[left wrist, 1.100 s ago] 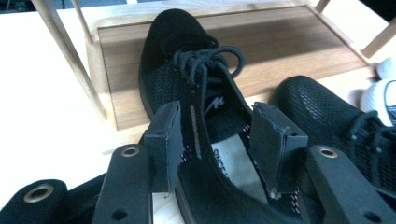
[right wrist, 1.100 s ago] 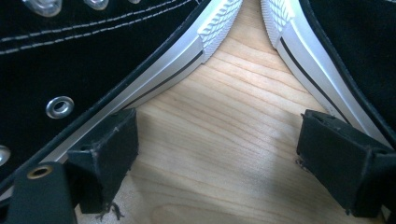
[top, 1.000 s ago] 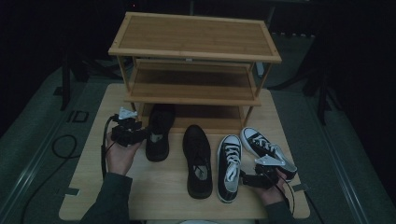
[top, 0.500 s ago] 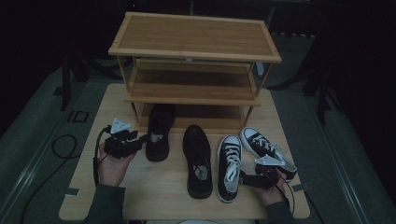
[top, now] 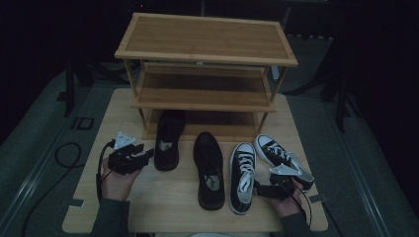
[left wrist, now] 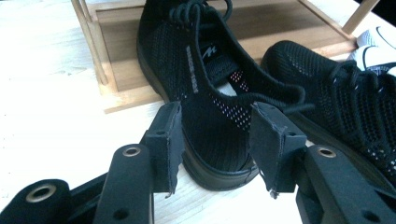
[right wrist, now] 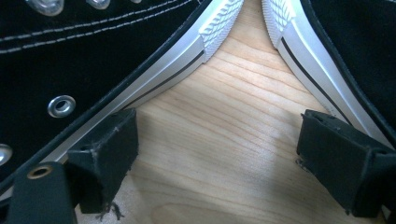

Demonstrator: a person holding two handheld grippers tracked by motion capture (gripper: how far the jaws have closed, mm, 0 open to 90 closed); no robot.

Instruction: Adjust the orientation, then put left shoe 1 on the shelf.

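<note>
Nothing was shelved yet: all four shoes lay along the table's point(top: 99, 123) front half, before the rack point(top: 207, 54). My left gripper point(left wrist: 217, 140) stood spread, having just widened, straddling the black mesh shoe's point(left wrist: 210, 102) heel unclamped; my right gripper point(right wrist: 217, 163) gaped between the sneakers point(top: 242, 173).

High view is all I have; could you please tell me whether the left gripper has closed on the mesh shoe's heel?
Observer: Not yet. The left gripper is open, its jaws have just been opening, and the mesh shoe has its heel between them, not visibly pressed.
Operator: Thank you. And the right gripper?
Observer: The right gripper is open over bare table, between the sneakers, gripping neither.
</note>
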